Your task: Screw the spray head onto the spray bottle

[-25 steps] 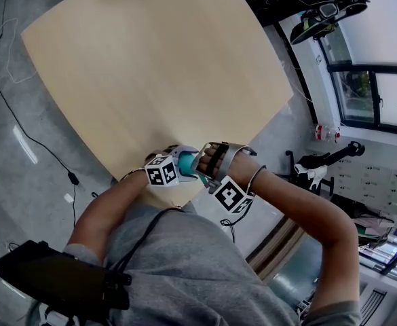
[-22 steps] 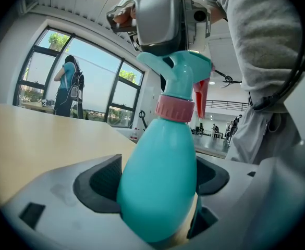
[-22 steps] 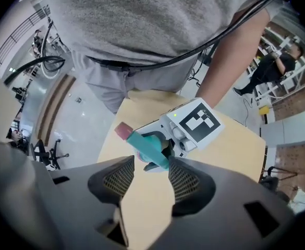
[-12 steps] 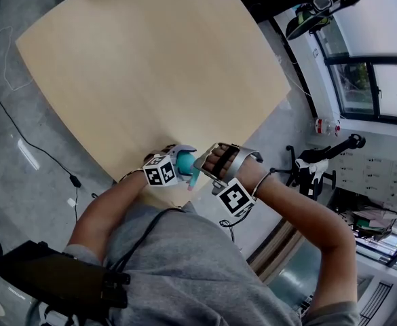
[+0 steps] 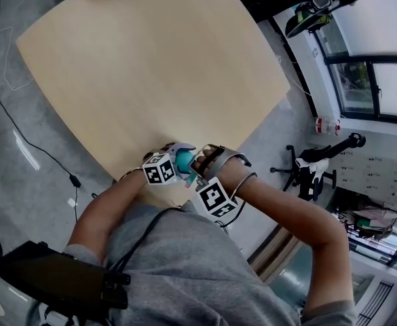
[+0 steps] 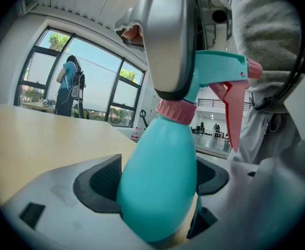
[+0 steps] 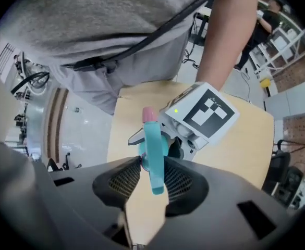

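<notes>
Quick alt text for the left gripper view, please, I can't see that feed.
The left gripper grips a teal spray bottle by its body, roughly upright over the wooden table. From above, the right gripper, whose jaws have just been closing, clamps the teal spray head, whose pink collar sits on the bottle's neck.

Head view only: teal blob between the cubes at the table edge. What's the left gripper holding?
Observer: Left gripper: jaws clamped on the teal spray bottle.
Operator: Head on?
Observer: Spray head sits on the neck, pink collar at the joint; tightness unclear.
Operator: Right gripper?
Observer: Right gripper points down; jaws have just been closing, pads pressing both sides of the spray head.
</notes>
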Demonstrator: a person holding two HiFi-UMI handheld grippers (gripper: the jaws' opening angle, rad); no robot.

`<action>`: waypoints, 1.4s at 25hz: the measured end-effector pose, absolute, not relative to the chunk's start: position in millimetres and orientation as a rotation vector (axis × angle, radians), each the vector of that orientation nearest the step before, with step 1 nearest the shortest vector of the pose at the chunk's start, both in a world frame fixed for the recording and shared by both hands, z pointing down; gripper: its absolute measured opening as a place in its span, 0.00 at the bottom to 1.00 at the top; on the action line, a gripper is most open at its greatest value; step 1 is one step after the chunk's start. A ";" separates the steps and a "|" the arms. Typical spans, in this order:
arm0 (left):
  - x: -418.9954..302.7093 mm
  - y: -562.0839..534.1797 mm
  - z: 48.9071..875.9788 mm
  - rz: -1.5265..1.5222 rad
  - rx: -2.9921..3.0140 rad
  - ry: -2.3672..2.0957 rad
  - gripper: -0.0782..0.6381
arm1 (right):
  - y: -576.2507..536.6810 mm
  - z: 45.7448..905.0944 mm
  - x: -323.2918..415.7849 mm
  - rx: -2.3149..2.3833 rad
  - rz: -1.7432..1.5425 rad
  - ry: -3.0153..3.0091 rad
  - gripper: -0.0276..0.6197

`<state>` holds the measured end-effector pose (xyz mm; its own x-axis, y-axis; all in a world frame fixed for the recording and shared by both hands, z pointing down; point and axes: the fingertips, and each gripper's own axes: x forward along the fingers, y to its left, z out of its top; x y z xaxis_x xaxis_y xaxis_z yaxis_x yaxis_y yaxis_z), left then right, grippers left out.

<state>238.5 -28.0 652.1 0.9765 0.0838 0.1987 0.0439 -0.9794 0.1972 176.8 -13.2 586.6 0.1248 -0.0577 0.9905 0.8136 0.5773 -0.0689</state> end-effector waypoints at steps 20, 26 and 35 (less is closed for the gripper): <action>239.4 -27.3 655.5 0.311 2.924 0.076 0.63 | -21.1 585.1 175.9 -0.393 -0.504 -1.709 0.24; 241.4 -37.6 650.8 0.266 2.889 -0.279 0.64 | -31.3 588.8 189.8 0.561 0.324 -1.804 0.24; 240.5 -51.7 651.5 0.287 2.789 -0.598 0.63 | -34.8 587.3 192.6 1.025 0.695 -1.745 0.25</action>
